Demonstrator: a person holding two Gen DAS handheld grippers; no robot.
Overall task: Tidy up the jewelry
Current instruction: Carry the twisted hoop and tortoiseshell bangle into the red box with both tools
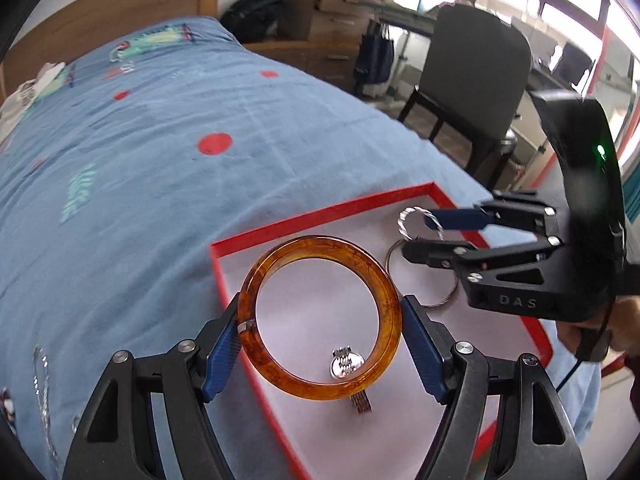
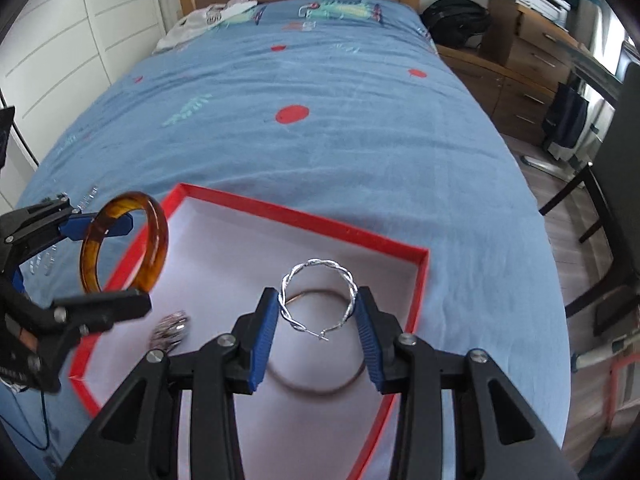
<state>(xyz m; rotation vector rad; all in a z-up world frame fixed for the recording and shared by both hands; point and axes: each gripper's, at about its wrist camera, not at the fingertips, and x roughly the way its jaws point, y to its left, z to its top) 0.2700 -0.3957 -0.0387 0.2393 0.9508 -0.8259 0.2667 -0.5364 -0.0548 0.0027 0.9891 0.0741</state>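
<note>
My left gripper is shut on an amber bangle, one blue pad on each side, above a red box with a white lining on the bed. My right gripper is shut on a twisted silver hoop, also over the box. A metal watch and a thin copper-coloured bangle lie inside the box. From the right wrist view, the left gripper holds the amber bangle over the box's left rim. In the left wrist view the right gripper carries the hoop.
The box sits near the foot of a bed with a blue cover dotted red. A silver chain lies on the cover left of the box. A dark chair, wooden drawers and a black bag stand to the right.
</note>
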